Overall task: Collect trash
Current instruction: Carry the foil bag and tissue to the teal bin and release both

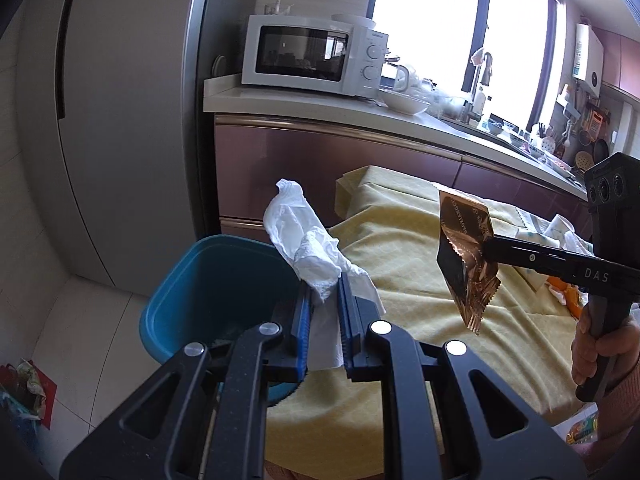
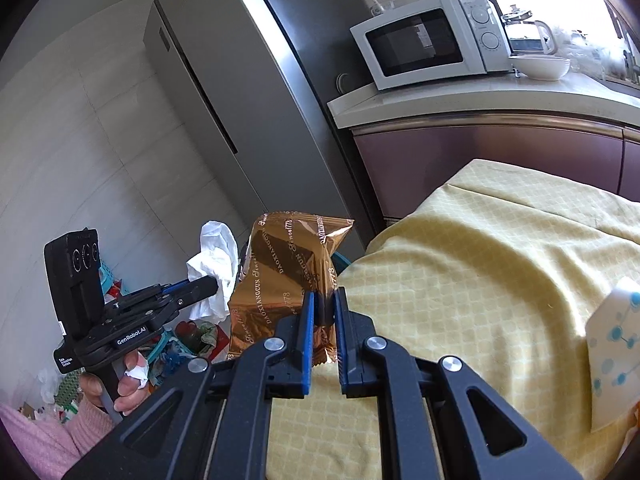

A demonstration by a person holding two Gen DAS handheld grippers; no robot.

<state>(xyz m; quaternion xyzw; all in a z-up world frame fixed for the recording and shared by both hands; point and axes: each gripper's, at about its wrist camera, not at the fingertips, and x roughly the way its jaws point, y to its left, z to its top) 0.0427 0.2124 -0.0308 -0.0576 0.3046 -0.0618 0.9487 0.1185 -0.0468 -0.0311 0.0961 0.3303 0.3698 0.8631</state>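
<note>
Your left hand-held gripper is clamped on a crumpled white tissue, held above the rim of the blue bin. Your right hand-held gripper pinches a copper-coloured snack wrapper in the air over the yellow-clothed surface, near the bin.

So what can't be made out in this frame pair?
- Blue bin: left wrist view, the left gripper and its tissue cover its near side and most of the inside; right wrist view, the gold wrapper in the right gripper hides nearly all of it.
- Floor clutter: too small and jumbled.
</note>
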